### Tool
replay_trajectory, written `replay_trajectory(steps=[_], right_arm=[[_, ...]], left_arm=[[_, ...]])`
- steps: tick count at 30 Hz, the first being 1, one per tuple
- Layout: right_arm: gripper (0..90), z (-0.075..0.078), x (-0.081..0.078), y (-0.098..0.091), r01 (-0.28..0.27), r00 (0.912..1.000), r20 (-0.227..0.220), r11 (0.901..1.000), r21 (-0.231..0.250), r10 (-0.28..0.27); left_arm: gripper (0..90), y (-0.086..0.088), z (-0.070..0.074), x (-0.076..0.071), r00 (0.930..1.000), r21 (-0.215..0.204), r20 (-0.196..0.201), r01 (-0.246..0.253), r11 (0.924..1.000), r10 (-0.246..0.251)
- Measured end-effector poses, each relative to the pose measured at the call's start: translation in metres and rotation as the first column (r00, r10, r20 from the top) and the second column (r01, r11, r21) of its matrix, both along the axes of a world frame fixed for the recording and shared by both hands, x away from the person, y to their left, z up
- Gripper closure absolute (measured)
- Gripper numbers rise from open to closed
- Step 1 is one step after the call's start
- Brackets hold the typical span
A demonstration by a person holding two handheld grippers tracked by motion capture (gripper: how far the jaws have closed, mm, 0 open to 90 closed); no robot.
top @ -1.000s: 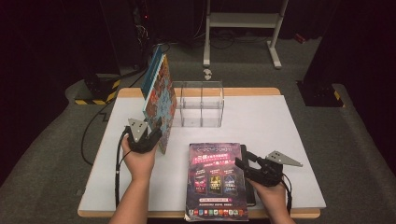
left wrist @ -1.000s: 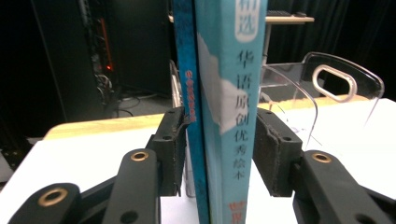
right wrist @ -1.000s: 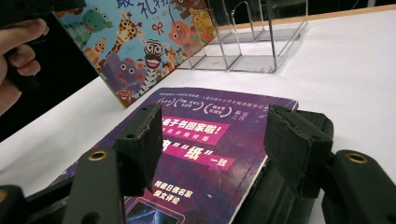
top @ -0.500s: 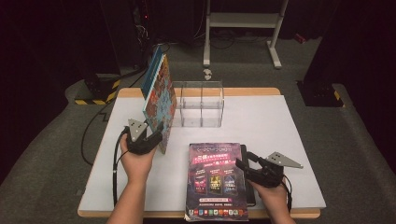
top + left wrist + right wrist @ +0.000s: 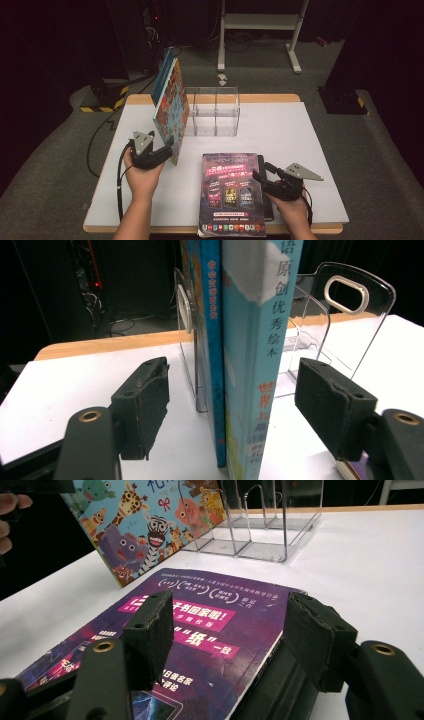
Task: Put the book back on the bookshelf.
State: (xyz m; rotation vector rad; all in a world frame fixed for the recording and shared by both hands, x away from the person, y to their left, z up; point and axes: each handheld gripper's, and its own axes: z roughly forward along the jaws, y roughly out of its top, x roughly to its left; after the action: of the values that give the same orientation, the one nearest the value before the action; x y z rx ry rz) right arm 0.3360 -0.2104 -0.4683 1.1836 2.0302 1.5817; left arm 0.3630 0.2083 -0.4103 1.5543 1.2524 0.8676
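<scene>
Picture books [image 5: 171, 107], two thin hardbacks standing side by side on edge, lean against the left outer wall of a clear plastic rack [image 5: 215, 111] at the far side of the white table [image 5: 310, 130]. In the left gripper view their blue spines [image 5: 250, 365] rise between the left gripper [image 5: 232, 407]'s two black pads, which have just been opening and now stand well apart from either cover, touching neither. In the high view that gripper [image 5: 168, 148] sits just before the books' near bottom corner.

They look stiff, fairly light and glossy, so they could slip. Standing on a narrow edge they may tip if nudged. A sound hold would be across both covers low on the spine, with the pads squeezing the pair flat together.

Nearer the person, a purple magazine [image 5: 232, 192] lies flat on a dark book [image 5: 266, 190] that shows along its right edge. The right gripper [image 5: 261, 178] rests at that edge, its pads [image 5: 150, 630] wide, one over the cover and one beyond it; whether either presses on anything cannot be told.

The books' upper part is cut off in the left gripper view, the rack's dividers are hard to separate through the clear plastic, and the magazine's near edge overhangs the table.
</scene>
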Motion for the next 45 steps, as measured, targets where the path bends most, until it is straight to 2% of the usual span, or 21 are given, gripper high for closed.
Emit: replay_trajectory(steps=[7,10,22,27,35,37,40,45], right_arm=[[36.9,0.0,0.001,-0.001,0.007,1.0,0.002,0.9999,-0.013,-0.007],[36.9,-0.001,0.001,-0.001,0.012,0.9999,0.003,0.9996,-0.026,-0.012],[36.9,-0.003,0.003,-0.001,0.017,0.9998,-0.004,0.9983,-0.055,-0.017],[37.0,-0.005,0.004,-0.001,0.016,0.9998,-0.013,0.9973,-0.071,-0.017],[37.0,-0.008,0.005,0.0,0.014,0.9997,-0.016,0.9959,-0.09,-0.016],[37.1,-0.009,0.005,0.001,0.015,0.9998,-0.013,0.9951,-0.097,-0.016],[37.3,-0.01,0.005,0.002,0.014,0.9998,-0.014,0.9939,-0.109,-0.015],[37.4,-0.011,0.005,0.002,0.013,0.9998,-0.013,0.9927,-0.12,-0.015]], left_arm=[[28.8,0.005,-0.004,-0.009,0.9999,0.024,-0.013,0.011,0.9997,-0.011],[28.7,0.007,-0.007,-0.011,0.9997,0.021,-0.019,0.018,0.9996,-0.018],[29.8,0.008,-0.026,-0.021,0.9965,0.031,-0.05,0.069,0.9971,-0.067],[25.6,0.005,-0.036,-0.024,0.9904,0.034,-0.107,0.091,0.9953,-0.087],[22.8,0.004,-0.05,-0.033,0.9859,0.001,-0.126,0.111,0.9938,-0.11],[21.8,0.003,-0.054,-0.035,0.9831,-0.013,-0.139,0.119,0.9928,-0.12],[21.6,-0.001,-0.058,-0.038,0.9789,-0.001,-0.155,0.134,0.9909,-0.133],[19.9,-0.009,-0.065,-0.042,0.9675,0.008,-0.188,0.174,0.9847,-0.169]])
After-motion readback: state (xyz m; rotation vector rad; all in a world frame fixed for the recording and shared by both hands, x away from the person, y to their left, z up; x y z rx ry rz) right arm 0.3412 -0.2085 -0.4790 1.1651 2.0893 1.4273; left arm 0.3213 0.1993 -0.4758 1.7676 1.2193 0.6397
